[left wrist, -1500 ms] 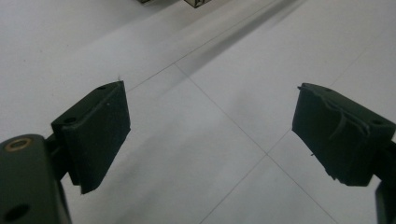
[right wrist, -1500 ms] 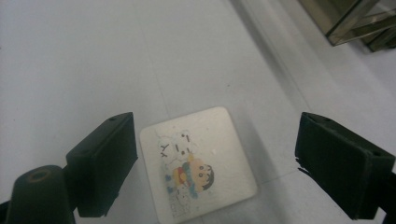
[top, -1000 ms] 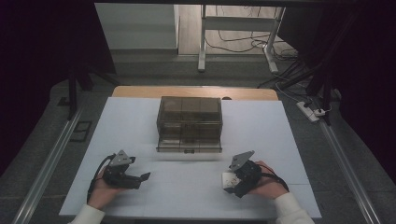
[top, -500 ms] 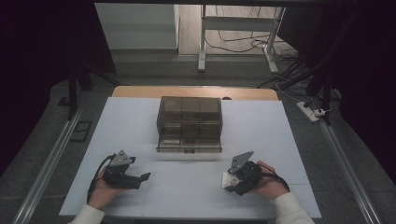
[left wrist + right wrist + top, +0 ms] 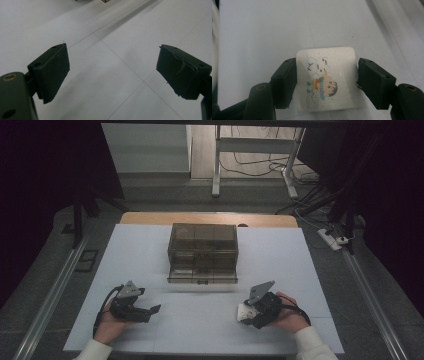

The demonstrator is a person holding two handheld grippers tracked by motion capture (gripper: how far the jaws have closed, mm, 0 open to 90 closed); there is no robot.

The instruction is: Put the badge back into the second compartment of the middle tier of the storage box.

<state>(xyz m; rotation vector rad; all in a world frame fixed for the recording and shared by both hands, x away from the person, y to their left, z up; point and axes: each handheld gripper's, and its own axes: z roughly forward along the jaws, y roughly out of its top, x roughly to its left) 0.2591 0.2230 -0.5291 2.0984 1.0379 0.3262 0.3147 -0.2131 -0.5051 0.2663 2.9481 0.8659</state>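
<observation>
A small white square eraser (image 5: 327, 78) printed with cartoon figures sits between the jaws of my right gripper (image 5: 327, 82), which press on its two sides. In the high view the eraser (image 5: 244, 312) is at the tip of the right gripper (image 5: 251, 313), low over the white table at the front right. My left gripper (image 5: 150, 311) rests at the front left, pointing right. In the left gripper view its jaws are wide apart with only bare table between them (image 5: 112, 75). A dark see-through drawer box (image 5: 202, 252) stands mid-table, with its lowest drawer (image 5: 202, 276) slid out a little.
The white table (image 5: 280, 265) has a wooden strip along its far edge (image 5: 210, 218). Metal rails (image 5: 50, 295) run down both sides of the table. Beyond it there are a desk frame and floor cables (image 5: 260, 167).
Both hands stay nearly where they were. The right gripper with the eraser has shifted only slightly.
</observation>
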